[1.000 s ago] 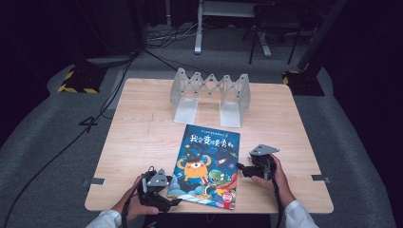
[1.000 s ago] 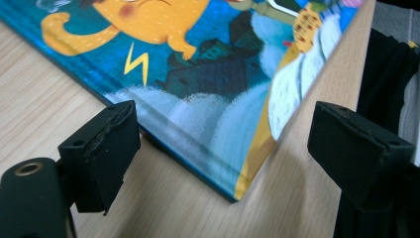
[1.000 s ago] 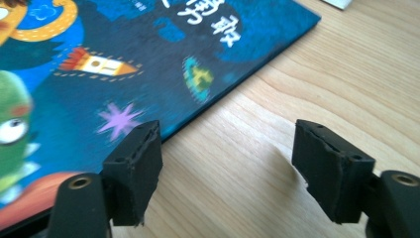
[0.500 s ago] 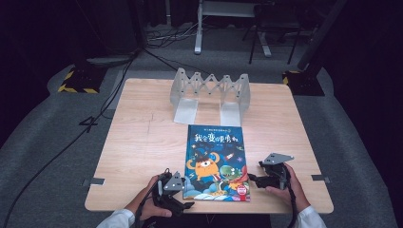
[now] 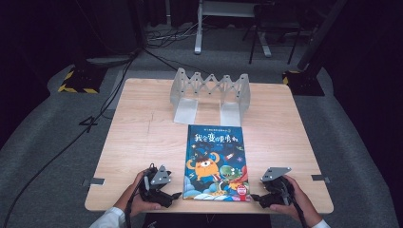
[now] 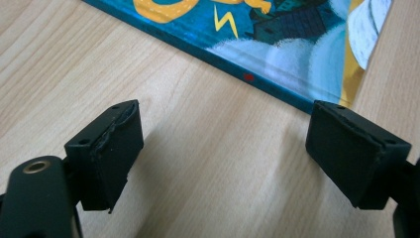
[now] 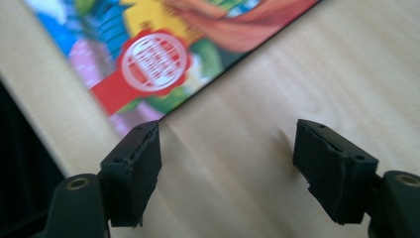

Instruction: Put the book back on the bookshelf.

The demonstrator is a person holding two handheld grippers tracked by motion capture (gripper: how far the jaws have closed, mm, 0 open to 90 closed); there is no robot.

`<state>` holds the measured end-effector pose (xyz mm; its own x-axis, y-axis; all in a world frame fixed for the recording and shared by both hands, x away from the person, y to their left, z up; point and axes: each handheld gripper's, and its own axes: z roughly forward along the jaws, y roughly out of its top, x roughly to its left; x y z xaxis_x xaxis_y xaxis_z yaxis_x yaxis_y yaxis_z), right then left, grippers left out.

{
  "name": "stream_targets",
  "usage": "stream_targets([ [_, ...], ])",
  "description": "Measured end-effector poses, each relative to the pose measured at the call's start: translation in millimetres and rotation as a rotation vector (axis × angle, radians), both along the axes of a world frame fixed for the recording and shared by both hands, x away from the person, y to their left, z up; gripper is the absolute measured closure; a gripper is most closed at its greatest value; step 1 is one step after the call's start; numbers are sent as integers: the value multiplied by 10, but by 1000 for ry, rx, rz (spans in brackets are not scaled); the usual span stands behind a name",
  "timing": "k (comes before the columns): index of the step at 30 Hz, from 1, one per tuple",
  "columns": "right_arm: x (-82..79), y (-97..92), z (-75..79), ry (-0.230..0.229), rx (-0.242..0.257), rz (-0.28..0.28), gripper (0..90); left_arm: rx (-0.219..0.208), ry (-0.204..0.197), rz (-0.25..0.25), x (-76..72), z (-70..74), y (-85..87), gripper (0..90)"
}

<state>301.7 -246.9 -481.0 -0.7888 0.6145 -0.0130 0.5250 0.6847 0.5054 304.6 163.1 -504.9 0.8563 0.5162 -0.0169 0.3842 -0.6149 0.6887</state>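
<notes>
The left tongs [image 5: 175,195] and the right tongs [image 5: 255,196] rested low at the near edge of the worktop [image 5: 142,137], one on each side of the picture book [image 5: 216,162]; probably so placed to take its two near corners. Both tongs were released, the jaws wide apart and holding nothing. In the left gripper view one jaw stood just beside the book's near corner; I cannot tell if it touched. The book lay flat, cover up, in the middle near part; behind it stood the folding book rack [image 5: 210,92], well apart and carrying nothing.
</notes>
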Motion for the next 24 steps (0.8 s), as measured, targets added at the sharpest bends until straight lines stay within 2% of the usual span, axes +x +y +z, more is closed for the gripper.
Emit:
stream_targets([
  [4, -70, 93, 46, 56, -61, 31, 288, 3, -1, 11, 10, 0, -110, 143],
  [5, -70, 93, 46, 56, -61, 31, 288, 3, -1, 11, 10, 0, -110, 139],
  [8, -79, 199, 74, 87, -112, 50, 304, 3, -2, 9, -2, -1, -147, 139],
  [10, -76, 255, 96, 106, -135, 65, 353, 4, -2, 8, -3, -1, -151, 139],
  [12, -42, 306, 119, 121, -163, 53, 411, 3, -3, 8, -3, -1, -152, 139],
  [15, -25, 369, 145, 144, -197, 84, 500, 4, -2, 9, -4, -1, -152, 139],
  [16, -25, 369, 145, 144, -197, 84, 500, 4, -2, 9, -4, -1, -152, 139],
  [18, -34, 406, 160, 155, -209, 106, 590, 3, -3, 8, -4, -2, -152, 139],
  [20, -56, 412, 162, 148, -206, 107, 603, 4, -2, 9, -4, -1, -152, 139],
  [24, -117, 291, 125, 97, -108, 100, 610, 1, -1, 11, -4, -1, -149, 140],
])
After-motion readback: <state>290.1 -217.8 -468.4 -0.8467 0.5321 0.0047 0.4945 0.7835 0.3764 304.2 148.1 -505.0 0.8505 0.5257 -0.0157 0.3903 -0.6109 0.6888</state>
